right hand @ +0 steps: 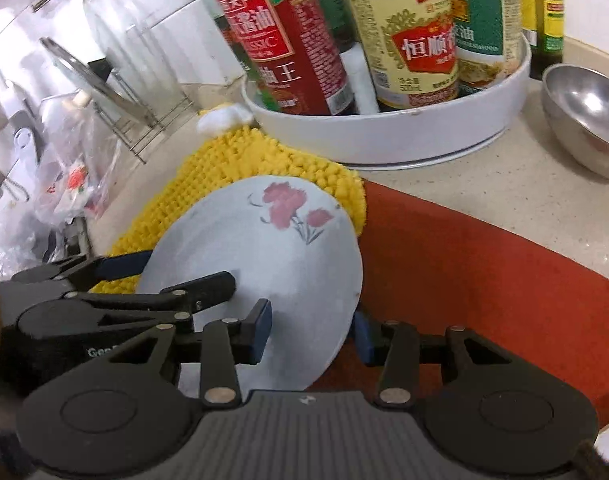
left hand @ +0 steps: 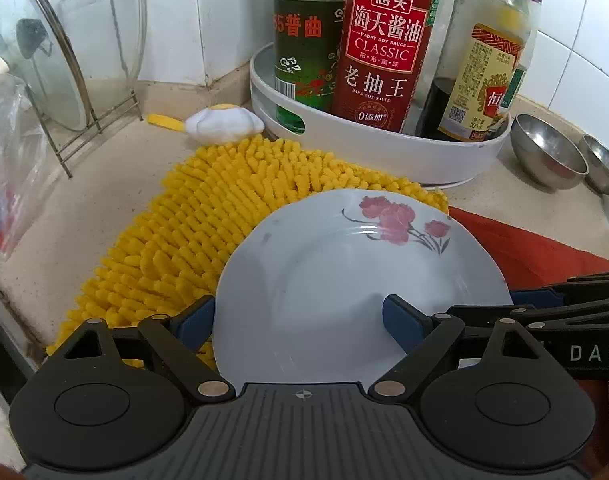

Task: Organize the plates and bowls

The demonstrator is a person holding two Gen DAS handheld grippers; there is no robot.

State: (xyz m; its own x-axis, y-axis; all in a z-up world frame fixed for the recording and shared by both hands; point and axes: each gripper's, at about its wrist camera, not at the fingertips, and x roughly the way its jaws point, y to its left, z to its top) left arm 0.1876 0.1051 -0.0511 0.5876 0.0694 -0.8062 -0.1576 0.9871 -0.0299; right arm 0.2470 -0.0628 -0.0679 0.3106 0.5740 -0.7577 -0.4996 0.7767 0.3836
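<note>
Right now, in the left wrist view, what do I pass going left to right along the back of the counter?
Glass pot lid in its wire rack → white turntable tray of sauce bottles → two steel bowls.

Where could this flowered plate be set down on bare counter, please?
Bare counter shows between the red cloth, the white bottle tray and the steel bowl. A second strip lies between the yellow mat and the lid rack. The back corner is crowded with bottles; the plate sits between both grippers.
</note>
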